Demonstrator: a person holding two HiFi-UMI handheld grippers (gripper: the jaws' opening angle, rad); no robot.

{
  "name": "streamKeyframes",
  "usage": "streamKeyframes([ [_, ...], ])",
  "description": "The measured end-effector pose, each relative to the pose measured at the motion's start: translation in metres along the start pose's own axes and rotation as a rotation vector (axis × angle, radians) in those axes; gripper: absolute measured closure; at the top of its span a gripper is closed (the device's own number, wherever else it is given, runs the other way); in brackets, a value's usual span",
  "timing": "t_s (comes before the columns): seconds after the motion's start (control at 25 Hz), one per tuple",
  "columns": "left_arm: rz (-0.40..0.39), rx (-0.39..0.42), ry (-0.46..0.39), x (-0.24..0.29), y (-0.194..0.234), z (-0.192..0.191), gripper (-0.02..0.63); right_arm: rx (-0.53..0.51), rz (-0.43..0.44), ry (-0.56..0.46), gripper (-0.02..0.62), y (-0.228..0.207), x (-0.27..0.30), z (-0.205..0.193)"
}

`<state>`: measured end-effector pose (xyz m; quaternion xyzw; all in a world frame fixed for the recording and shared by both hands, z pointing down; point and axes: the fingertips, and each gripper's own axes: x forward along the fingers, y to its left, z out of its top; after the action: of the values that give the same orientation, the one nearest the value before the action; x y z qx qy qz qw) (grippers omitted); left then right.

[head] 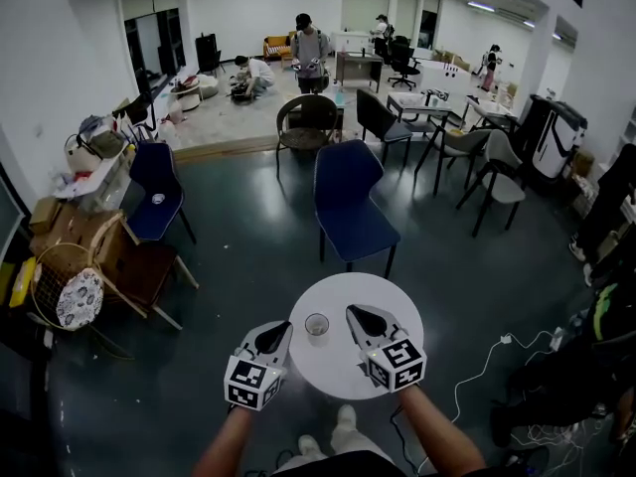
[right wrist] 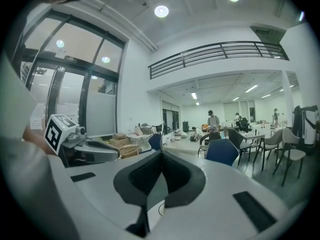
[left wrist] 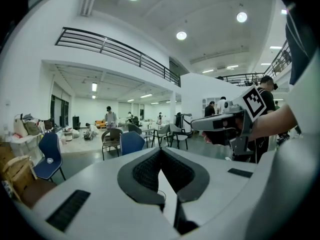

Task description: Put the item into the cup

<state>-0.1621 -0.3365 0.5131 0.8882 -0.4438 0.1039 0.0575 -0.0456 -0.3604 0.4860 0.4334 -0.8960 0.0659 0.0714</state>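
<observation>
Both your left gripper (head: 282, 329) and right gripper (head: 354, 313) seem closed, holding nothing; the cup (head: 317, 325) sits between them.

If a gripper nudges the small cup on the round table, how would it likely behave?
The cup looks small, so it is probably light and would slide easily on the smooth white table. It stands upright and alone, with nothing bracing it, so a high nudge might tip it. Being round, it could roll if toppled.

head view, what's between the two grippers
The cup stands on the white table between the left gripper and the right gripper, seen in the head view.
</observation>
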Motion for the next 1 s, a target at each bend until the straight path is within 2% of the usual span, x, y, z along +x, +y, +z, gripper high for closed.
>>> streamKeyframes([
  [0.4,-0.024,-0.016,-0.071,-0.053,-0.01,0.014,0.591,-0.043,-0.039,-0.034,0.58,0.039,-0.033,0.016],
  [1.0,-0.037,-0.057,-0.112,-0.09,-0.002,0.01,0.591,-0.051,-0.044,-0.042,0.578,0.072,-0.032,0.013],
])
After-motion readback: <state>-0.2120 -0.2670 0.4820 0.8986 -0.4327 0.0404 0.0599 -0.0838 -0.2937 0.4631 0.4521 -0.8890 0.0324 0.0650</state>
